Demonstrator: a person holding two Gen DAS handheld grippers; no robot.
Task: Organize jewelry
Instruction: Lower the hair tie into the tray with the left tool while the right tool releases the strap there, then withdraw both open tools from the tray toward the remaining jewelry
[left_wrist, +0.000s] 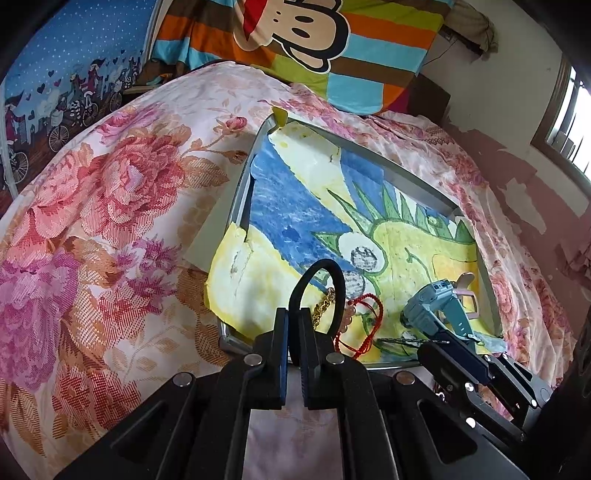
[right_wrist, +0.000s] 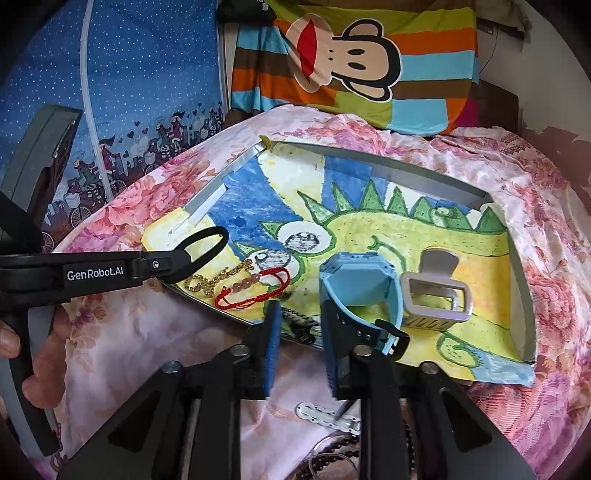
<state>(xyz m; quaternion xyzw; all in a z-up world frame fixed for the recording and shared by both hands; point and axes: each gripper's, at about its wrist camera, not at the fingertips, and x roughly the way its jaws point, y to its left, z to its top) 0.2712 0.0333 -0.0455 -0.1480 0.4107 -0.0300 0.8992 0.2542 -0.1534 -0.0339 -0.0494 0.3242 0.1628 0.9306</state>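
1. Nearest, off the tray on the bed: a white perforated strap (right_wrist: 322, 414) and dark beads (right_wrist: 334, 441), unsorted by my judgement.
2. Right gripper (right_wrist: 300, 326) stands open beside the light-blue watch (right_wrist: 356, 282).
3. Left gripper (left_wrist: 294, 338) is clamped on a black hair loop (left_wrist: 325, 275) above the tray.
4. Metal tray (right_wrist: 424, 177) holds gold chain (right_wrist: 218, 278), red beaded cord bracelet (right_wrist: 255, 286), silver claw clip (right_wrist: 436, 295).

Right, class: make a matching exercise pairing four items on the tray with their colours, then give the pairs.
Items:
1. watch
2. chain
3. hair loop
4. cord bracelet

Colours:
A. black
B. red
C. light blue
D. gold

Pairs: 1-C, 2-D, 3-A, 4-B
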